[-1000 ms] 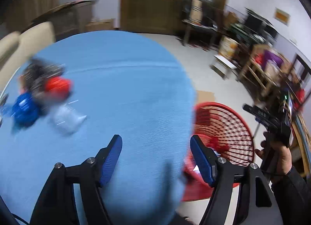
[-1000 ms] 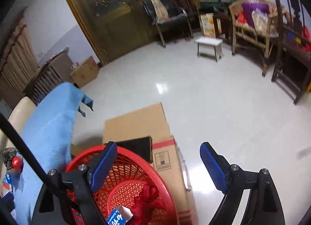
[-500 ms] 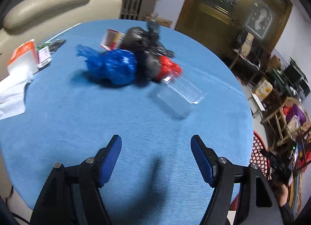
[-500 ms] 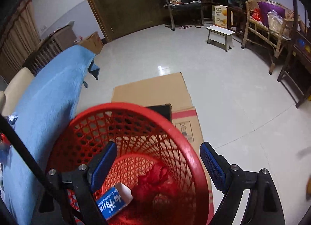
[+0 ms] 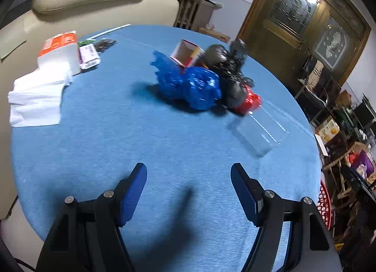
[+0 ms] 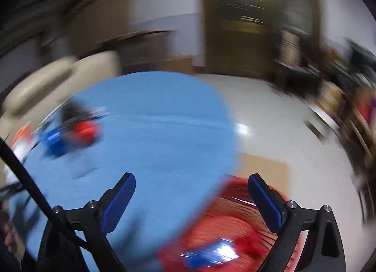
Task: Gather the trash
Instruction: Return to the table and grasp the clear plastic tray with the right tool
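both my grippers carry nothing, the left gripper (image 5: 188, 186) half open, the right gripper (image 6: 191, 192) opening over the red basket (image 6: 225, 225), so i go for the clear plastic box (image 5: 259, 131), nearest piece of the trash pile (image 5: 202, 79) on the far right of the blue table (image 5: 105, 145).

Black hand-held gripper (image 5: 189, 174) frame, blue ribbed pads (image 5: 132, 193), silver screws

Matt woven tablecloth (image 5: 145, 140), crinkly glossy blue plastic bag (image 5: 195, 86).

No lettering is legible on any box or packet.
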Motion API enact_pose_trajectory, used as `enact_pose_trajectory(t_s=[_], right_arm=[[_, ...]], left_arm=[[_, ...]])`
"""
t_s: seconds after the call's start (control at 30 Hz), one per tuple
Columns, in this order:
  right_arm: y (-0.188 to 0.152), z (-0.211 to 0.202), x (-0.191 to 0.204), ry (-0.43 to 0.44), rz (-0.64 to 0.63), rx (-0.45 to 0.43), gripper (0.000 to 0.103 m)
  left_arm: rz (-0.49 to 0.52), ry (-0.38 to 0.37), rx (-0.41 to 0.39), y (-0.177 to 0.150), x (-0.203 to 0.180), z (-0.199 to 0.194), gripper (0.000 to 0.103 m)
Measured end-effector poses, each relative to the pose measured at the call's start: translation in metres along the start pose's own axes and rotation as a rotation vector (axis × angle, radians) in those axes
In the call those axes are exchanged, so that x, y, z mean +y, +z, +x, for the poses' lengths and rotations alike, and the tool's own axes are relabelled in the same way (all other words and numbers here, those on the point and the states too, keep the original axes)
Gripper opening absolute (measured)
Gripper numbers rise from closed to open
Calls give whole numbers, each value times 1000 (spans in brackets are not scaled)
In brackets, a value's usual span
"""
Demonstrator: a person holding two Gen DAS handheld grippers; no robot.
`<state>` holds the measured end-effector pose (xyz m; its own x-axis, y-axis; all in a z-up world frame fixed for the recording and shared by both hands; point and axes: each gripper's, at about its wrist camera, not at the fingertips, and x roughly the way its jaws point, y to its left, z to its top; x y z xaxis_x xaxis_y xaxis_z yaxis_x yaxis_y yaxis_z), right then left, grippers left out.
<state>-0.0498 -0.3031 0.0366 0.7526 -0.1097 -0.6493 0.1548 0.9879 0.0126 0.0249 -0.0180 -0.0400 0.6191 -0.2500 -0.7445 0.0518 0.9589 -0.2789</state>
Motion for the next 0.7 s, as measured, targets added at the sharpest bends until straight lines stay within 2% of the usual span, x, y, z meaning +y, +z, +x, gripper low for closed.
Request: enact_pose_trajectory(t_s=[0.1,0.17,0.23,0.3,0.4,0.5,0.6,0.63,0.67,0.7], right_arm=[[7,17,72,116,-187,17,98],[8,29,111,161,-293,21,98],[9,44,144,168,-385,19,98],[11,56,164,136,-430,10,98],[17,71,176,100,-435,4,98],[20,92,176,82,-427,36,98],[20,104,176,115,-425,74,98],[19,105,176,121,-420,81,93],[20,108,173,138,-398,96,69],[22,109,171,139,-382,112,54]], left_arm=[[-21,15,-5,2,11,-3,75],[-34,24,-8,4,17,-6,75],[-48,34,-13,6,24,-7,75],[-58,42,-17,8,29,-7,75],[-72,45,-15,11,34,-4,75],[-65,43,-3,16,32,3,75],[-43,41,4,24,24,11,75],[-37,42,2,27,22,14,75],[-30,44,-3,33,19,17,75],[-25,45,-6,38,17,19,75]])
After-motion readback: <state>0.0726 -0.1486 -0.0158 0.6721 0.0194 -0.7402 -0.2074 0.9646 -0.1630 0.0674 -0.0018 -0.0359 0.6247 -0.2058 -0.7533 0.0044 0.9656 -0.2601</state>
